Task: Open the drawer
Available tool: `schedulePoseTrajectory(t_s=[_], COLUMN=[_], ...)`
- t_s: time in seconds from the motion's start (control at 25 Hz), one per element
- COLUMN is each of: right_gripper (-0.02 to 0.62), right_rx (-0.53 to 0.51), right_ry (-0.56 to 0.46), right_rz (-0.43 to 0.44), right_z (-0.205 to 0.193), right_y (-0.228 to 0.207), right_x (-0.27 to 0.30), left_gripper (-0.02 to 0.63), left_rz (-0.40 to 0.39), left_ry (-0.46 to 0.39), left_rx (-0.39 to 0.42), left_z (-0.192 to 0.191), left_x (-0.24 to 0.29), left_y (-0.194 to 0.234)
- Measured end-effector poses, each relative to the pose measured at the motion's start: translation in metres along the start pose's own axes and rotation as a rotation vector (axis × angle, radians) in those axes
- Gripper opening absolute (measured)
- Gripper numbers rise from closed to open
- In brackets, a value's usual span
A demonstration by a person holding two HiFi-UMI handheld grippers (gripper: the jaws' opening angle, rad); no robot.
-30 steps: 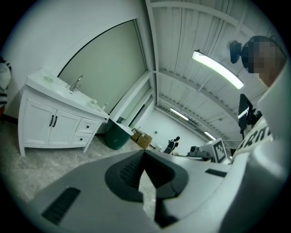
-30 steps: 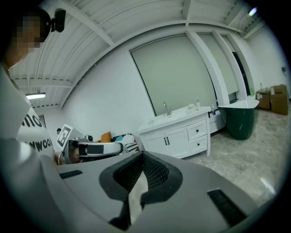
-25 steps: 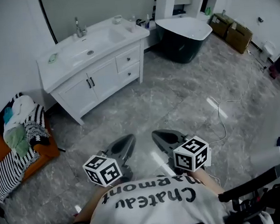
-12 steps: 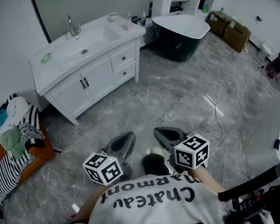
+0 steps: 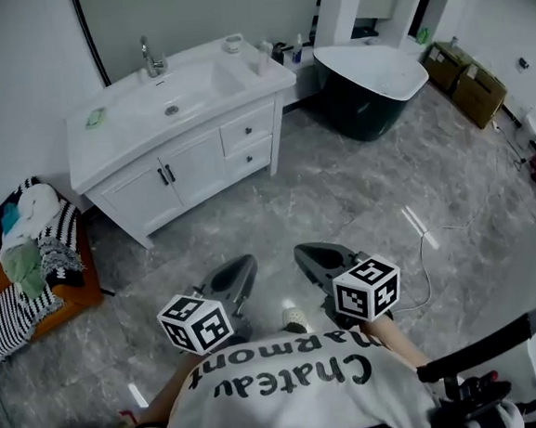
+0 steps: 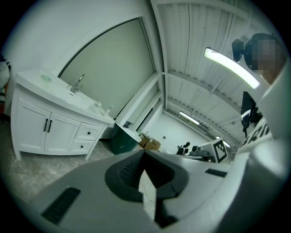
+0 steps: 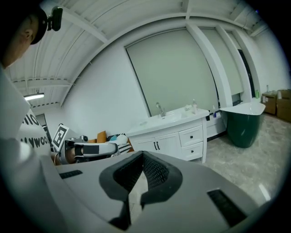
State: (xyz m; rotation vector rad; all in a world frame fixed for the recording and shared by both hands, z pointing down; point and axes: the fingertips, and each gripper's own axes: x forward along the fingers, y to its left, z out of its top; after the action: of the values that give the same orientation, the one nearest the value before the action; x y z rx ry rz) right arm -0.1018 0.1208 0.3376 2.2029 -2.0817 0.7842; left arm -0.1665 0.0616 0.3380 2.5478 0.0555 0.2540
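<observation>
The person has stepped forward since a moment ago: the white vanity (image 5: 179, 160) has slid across the head view and sits a touch nearer, and a pale shoe (image 5: 294, 318) now shows on the grey marble floor (image 5: 342, 202) between the two tools. Both are carried low in front of the body, marker cubes facing up. The left gripper (image 5: 240, 269) has its jaws pressed together with nothing between them, and its own view confirms it: the tips of the left gripper (image 6: 144, 157) meet on empty air. Same story on the other side, where the right gripper (image 5: 311, 257) is closed and empty, its tips touching. The drawers are well apart from both tools, stacked at the right end of the vanity beside the twin cabinet doors (image 5: 167, 175): the upper drawer (image 5: 248, 129) and the lower drawer (image 5: 251, 154) are both pushed in flush. A faucet (image 5: 150, 56) stands behind the sink basin (image 5: 178, 93). A dark tub (image 5: 373, 78) sits to the vanity's right, and a heap of clothes (image 5: 29, 248) lies on an orange seat at its left.
</observation>
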Motion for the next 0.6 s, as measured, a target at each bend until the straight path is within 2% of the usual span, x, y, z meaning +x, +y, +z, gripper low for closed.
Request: schedulePoseTrajectory(t_s=[0.32, 0.6], right_gripper=[0.011, 0.011], right_rx=[-0.028, 0.013], right_ry=[0.029, 0.013], right_rz=[0.052, 0.083], right_z=[0.034, 0.052], right_y=[-0.069, -0.114], right_x=[0.021, 0.029], left_gripper=[0.008, 0.008], left_rz=[0.065, 0.095], left_ry=[-0.053, -0.077], left_rx=[-0.038, -0.051], left_z=[0.028, 0.039], left_x=[0.066, 0.106], left_y=[0.022, 0.028])
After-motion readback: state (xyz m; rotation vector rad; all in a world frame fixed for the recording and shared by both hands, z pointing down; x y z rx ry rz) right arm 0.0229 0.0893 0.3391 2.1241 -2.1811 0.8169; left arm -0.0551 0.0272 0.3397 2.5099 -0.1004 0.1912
